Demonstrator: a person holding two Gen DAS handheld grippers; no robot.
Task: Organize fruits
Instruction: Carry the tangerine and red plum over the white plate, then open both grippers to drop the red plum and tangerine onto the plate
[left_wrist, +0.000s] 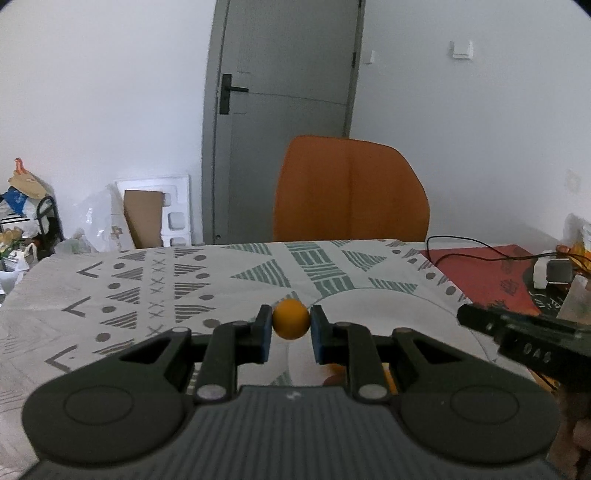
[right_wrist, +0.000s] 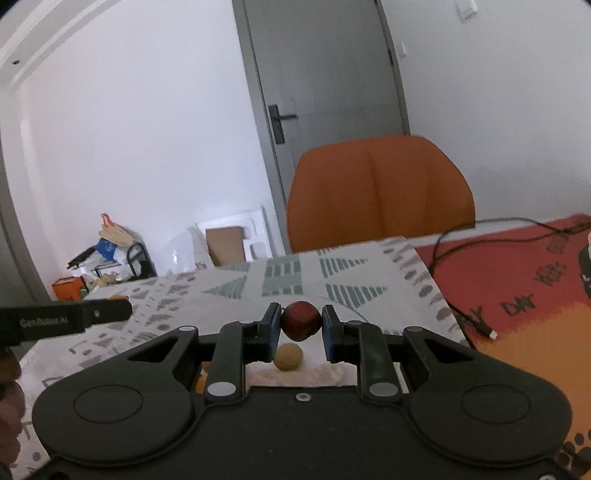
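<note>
My left gripper (left_wrist: 290, 325) is shut on a small orange fruit (left_wrist: 290, 319) and holds it above the patterned tablecloth (left_wrist: 147, 291). More orange fruit (left_wrist: 334, 373) shows under its right finger, mostly hidden. My right gripper (right_wrist: 300, 325) is shut on a dark red fruit (right_wrist: 301, 320) and holds it above the table. A small tan round fruit (right_wrist: 288, 356) lies below it on a pale surface (right_wrist: 325, 374). The right gripper's body shows at the right edge of the left wrist view (left_wrist: 517, 332); the left gripper's body shows at the left of the right wrist view (right_wrist: 62, 319).
An orange chair (left_wrist: 351, 192) stands behind the table's far edge, before a grey door (left_wrist: 280, 92). A red mat (right_wrist: 524, 280) with a black cable (right_wrist: 458, 306) covers the table's right part. Boxes and bags (left_wrist: 29, 214) clutter the floor at the left.
</note>
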